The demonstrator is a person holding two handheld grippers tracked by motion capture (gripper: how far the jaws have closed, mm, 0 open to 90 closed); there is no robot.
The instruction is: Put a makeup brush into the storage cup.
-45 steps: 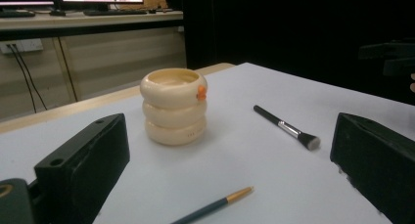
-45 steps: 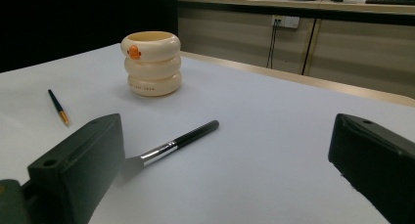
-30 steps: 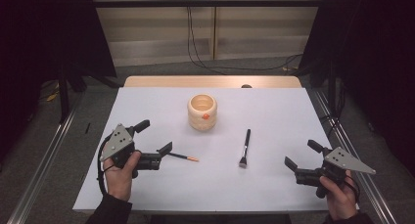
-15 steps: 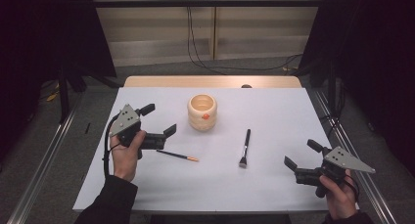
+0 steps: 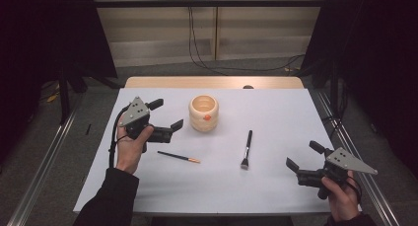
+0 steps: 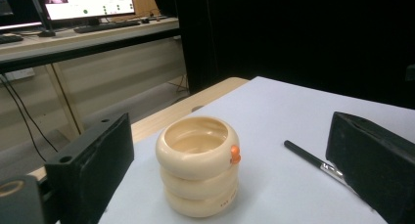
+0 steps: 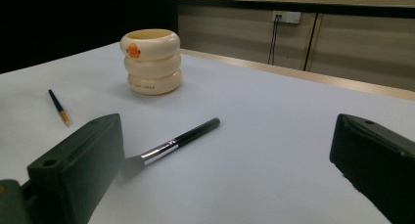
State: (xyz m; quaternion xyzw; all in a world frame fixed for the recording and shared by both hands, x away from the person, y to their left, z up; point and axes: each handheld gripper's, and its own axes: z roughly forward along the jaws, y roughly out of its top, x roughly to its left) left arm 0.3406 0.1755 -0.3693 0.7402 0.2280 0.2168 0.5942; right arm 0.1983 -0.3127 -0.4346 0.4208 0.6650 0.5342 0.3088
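While L gripper (image 5: 165, 118) gapes beside it, cup (image 5: 203, 112) holds nothing.

A white-topped rectangular table (image 5: 276, 186) carries a cream ringed plastic cup (image 5: 203, 112) near its far edge, a thin black orange-tipped pen (image 5: 178, 157) and a black-handled flat brush (image 5: 246, 148) mid-table.
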